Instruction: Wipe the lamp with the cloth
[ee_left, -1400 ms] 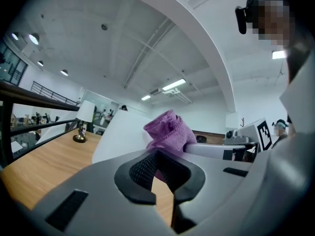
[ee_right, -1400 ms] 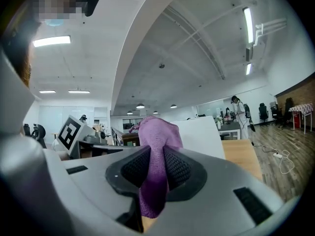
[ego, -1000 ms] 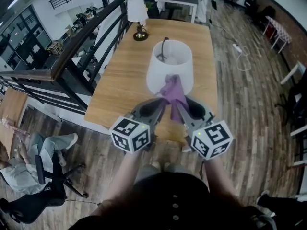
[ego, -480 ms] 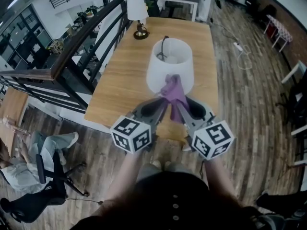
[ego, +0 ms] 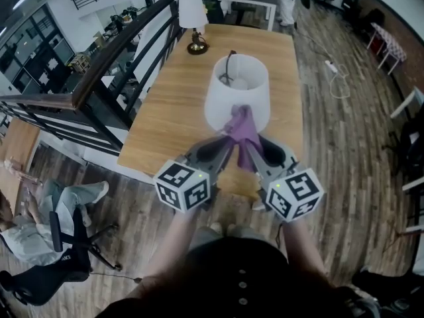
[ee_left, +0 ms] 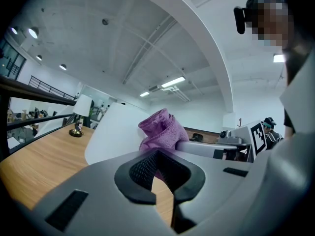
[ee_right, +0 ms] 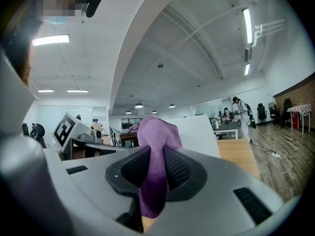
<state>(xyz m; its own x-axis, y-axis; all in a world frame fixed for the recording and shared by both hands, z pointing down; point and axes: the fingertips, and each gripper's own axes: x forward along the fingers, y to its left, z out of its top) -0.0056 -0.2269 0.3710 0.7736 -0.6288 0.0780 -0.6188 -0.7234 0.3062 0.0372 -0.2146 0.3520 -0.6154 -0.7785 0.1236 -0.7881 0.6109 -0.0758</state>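
- A long table (ego: 165, 111) of pale wood is standing on a floor (ego: 331, 144) of dark, mixed-tone planks, its length running away from the viewer.
- A large white lamp (ego: 236, 88) is sitting on the table, near the middle of its width and toward the near end — its wide shade is showing an open top.
- A small lamp (ego: 193, 18), with a white shade and a round brass-coloured base, is standing at the table's far left corner, well apart from the large one.
- A white cable (ego: 334, 78) is lying in loops on the floor to the table's right.
- A black office chair (ego: 69, 244) is standing on the floor at lower left.
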